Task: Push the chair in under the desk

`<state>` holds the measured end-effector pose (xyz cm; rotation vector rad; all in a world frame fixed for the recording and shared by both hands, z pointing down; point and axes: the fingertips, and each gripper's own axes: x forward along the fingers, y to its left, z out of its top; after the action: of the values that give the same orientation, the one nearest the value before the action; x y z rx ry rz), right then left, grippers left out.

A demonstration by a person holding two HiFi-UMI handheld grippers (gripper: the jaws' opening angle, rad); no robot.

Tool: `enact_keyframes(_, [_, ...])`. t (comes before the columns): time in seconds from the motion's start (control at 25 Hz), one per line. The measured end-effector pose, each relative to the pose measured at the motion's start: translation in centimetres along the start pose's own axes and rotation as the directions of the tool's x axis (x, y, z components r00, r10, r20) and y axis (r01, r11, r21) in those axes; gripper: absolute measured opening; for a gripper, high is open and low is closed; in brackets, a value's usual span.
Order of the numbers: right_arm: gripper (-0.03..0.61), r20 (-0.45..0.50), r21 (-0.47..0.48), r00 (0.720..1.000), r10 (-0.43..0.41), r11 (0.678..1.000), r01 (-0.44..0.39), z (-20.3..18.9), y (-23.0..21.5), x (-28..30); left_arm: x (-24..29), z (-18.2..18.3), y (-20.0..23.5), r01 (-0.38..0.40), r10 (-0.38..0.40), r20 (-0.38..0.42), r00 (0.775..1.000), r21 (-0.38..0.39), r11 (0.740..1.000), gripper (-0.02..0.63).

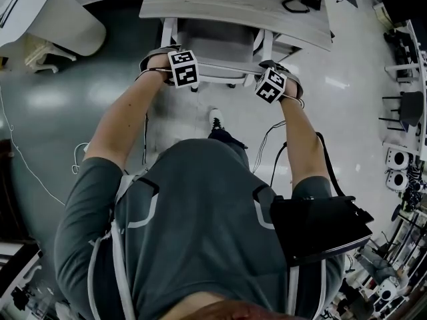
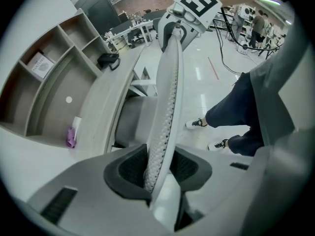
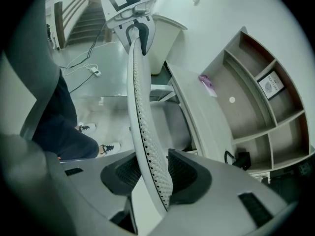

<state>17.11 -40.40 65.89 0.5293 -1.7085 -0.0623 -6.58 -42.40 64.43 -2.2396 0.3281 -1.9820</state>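
Pale mesh-backed chair (image 1: 213,44) — upright, seat partly beneath the edge of the light wood-grain desk (image 1: 227,2)

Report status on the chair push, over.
Grippers: left gripper and right gripper shut on backrest. Chair: seat partly under desk. Nothing visible blocking it.

I stand in lab with office corner. Wood-top desk (image 1: 233,5) and open cubby shelving (image 3: 256,97) say office. Glossy grey floor (image 1: 80,99), loose cables (image 3: 91,69) trailing over it, tripod stands (image 1: 400,105) and small white devices (image 1: 398,160) along my right say lab. Farther off I see white benches (image 2: 129,32), people (image 2: 258,26) standing among gear, and staircase (image 3: 81,18).
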Motion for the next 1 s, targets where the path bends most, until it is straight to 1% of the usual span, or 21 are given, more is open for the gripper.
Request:
enact_keyframes(0.24, [0.161, -0.002, -0.011, 1.000, -0.004, 1.000, 0.004, 1.0, -1.3, 0.0, -0.4, -0.5, 1.4, 0.004, -0.004, -0.012, 1.000, -0.011, 1.000, 0.129])
enact_keyframes(0.64, [0.157, -0.008, -0.024, 0.999, 0.037, 0.999, -0.037, -0.7, -6.7, 3.3, 2.9, 2.3, 6.2, 0.021, -0.021, -0.025, 0.999, -0.017, 1.000, 0.129])
enact_keyframes(1.0, [0.156, 0.004, -0.040, 1.000, 0.024, 0.999, -0.023, 0.6, -8.3, 3.3, 2.5, 1.7, 7.9, -0.001, 0.001, -0.039, 0.999, -0.011, 1.000, 0.127])
